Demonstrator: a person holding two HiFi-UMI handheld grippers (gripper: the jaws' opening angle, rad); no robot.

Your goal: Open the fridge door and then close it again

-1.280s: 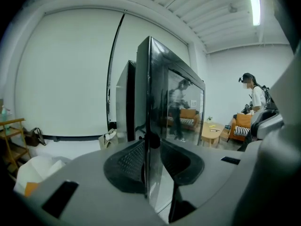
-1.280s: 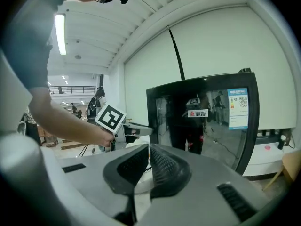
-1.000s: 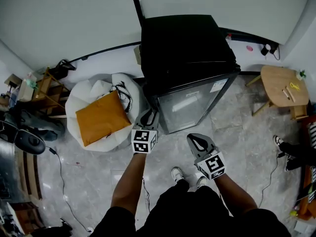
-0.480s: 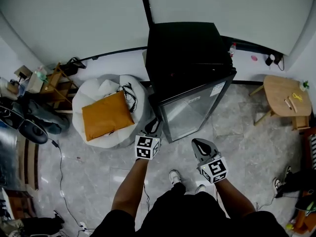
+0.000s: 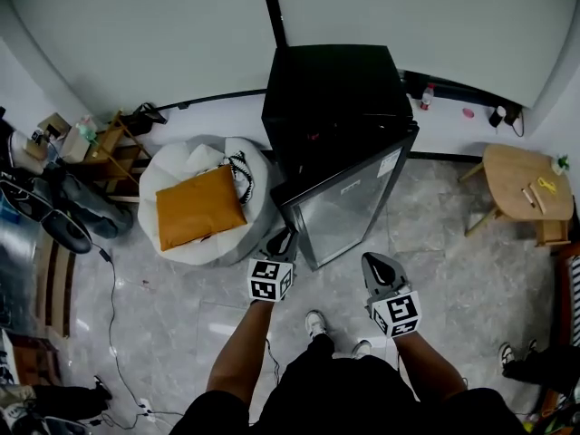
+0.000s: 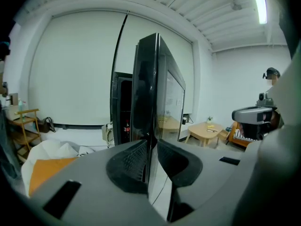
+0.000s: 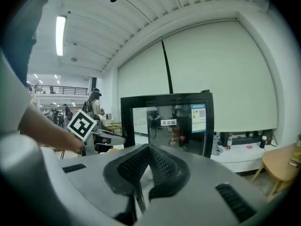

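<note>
Two grippers are reaching forward from the bottom of the head view, each at the end of a bare forearm, and we are noting them side by side in front of the fridge (image 5: 331, 98). The left gripper (image 5: 282, 239) is tilting slightly downward at the free edge of the fridge door (image 5: 349, 202). In the left gripper view its jaws are closing with that dark edge standing upright between them; we are seeing a slim strip of glass between the edge and one pad, so we are not logging a firm pinch. The right gripper (image 5: 377, 266) is hanging further to the right, apart from the door and facing its glass front; its jaws are meeting at the tips with nothing between them. The fridge is standing against the white wall, a black cabinet with a black-framed glass door. The door is sitting ajar, swung out at an angle from the cabinet, with a dark interior showing past the free edge. A blue-and-white label (image 7: 200, 112) is showing near the door's upper corner. A white beanbag (image 5: 195, 198) carrying an orange cushion (image 5: 198, 207) is lying just beside the fridge.
</note>
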